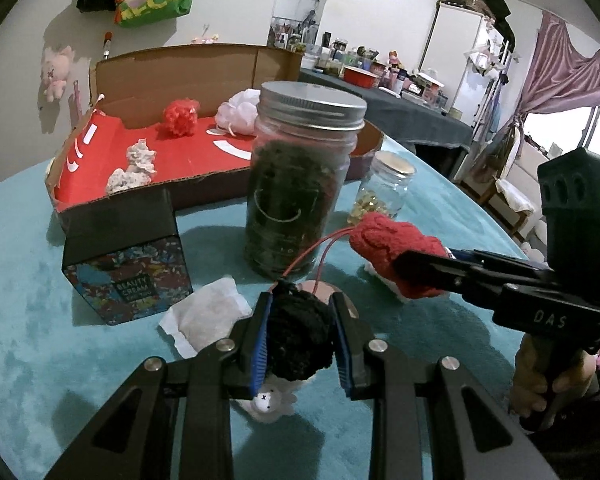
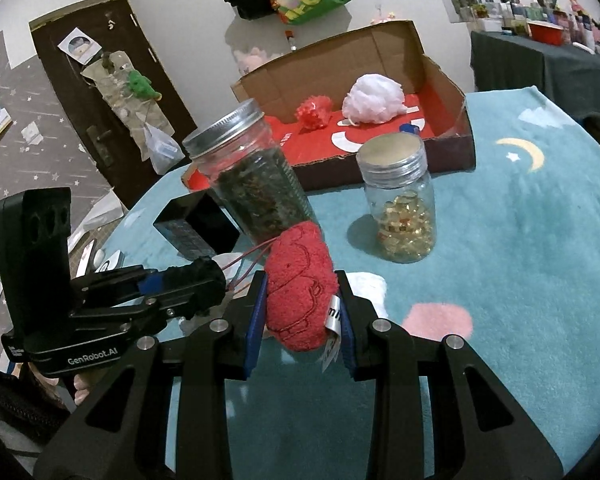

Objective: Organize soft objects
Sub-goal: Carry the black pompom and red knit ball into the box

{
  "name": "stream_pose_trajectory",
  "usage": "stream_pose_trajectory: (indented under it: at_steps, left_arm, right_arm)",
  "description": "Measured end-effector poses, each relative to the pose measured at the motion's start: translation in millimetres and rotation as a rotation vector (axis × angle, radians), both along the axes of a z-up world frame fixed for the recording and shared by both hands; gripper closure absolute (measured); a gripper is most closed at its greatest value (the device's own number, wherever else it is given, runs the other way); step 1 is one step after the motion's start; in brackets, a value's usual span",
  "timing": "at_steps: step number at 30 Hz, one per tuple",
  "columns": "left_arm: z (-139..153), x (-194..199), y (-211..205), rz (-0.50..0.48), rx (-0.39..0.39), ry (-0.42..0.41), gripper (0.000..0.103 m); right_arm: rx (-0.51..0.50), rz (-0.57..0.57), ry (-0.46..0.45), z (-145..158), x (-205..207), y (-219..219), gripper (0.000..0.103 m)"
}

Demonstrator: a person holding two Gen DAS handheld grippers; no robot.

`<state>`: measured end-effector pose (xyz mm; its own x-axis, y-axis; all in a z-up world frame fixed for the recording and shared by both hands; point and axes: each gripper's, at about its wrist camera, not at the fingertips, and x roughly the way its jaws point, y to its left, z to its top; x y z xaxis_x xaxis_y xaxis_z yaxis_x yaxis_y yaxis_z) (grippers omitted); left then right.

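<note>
your left gripper [image 1: 300, 334] fingers are clamped on a black woolly ball [image 1: 298, 330], squeezed between the blue pads above the teal cloth [image 1: 40, 320]. your right gripper [image 2: 302, 314] grips a red plush toy [image 2: 300, 288] the same way. red cords [image 1: 320, 252] join the two. a small white toy [image 1: 268, 402] is half hidden under the ball.

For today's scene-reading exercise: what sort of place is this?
Probably a lived-in home room: a teal blanket with a moon pattern, a pink curtain, and a cluttered side table of bottles.
</note>
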<state>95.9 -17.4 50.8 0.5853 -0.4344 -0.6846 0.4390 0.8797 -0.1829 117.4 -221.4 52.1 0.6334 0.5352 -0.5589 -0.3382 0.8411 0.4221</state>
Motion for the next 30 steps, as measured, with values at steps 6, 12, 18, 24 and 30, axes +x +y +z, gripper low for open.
stream_pose_trajectory:
  at_steps: [6,12,18,24,30]
  left_arm:
    - [0,-1,0,0.003,-0.005,0.002,0.073]
    - [1,-1,1,0.005,-0.008,0.0,0.073]
    - [2,-2,13,0.035,-0.026,0.01,0.073]
    - [10,-3,37,0.089,-0.043,-0.001,0.073]
    - [11,0,67,0.157,-0.05,0.0,0.073]
  right_arm:
    - [0.007,0.002,0.014,-3,0,-1,0.073]
    - [0.005,0.008,0.016,-4,1,1,0.073]
    - [0.01,0.0,0.016,-4,0,-2,0.073]
    - [0.04,-0.021,0.025,-5,-1,-17,0.073]
    - [0.062,-0.05,0.04,-4,-1,-39,0.073]
